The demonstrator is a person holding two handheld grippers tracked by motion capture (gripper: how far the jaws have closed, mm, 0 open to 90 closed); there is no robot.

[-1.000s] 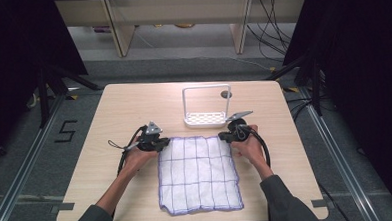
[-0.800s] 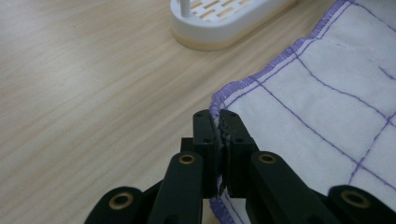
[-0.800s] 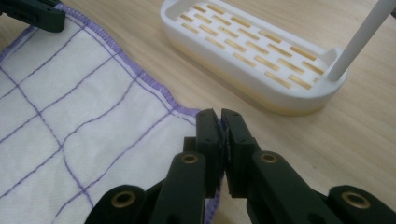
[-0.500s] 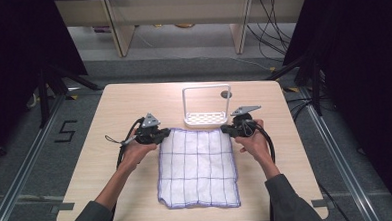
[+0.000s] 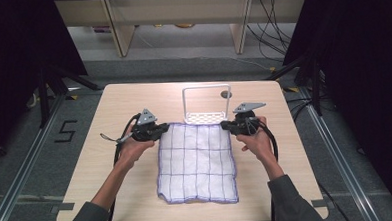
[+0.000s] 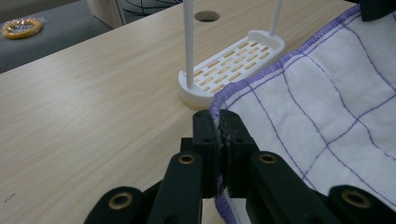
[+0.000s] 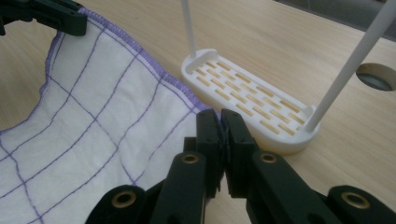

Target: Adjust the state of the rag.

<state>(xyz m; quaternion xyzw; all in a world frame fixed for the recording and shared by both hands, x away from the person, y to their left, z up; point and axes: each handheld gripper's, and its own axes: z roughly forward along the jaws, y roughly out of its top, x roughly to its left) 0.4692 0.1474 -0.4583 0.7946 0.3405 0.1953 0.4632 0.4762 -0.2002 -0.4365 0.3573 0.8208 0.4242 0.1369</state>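
Both grippers risen since earlier frame, left gripper (image 5: pixel 157 131) and right gripper (image 5: pixel 225 125) each clamped on far corner of cloth (image 5: pixel 197 160). Lifting step; next, likely drape over rack (image 5: pixel 207 106) rail, keeping edge taut.

white cloth (image 5: pixel 197 163) with purple grid and hem, spread flat mid-table, far corners lifted, near edge toward table's near edge

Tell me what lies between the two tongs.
In the high view, the far edge of the white checked cloth spans from the left tongs to the right tongs, both clamped on its corners.
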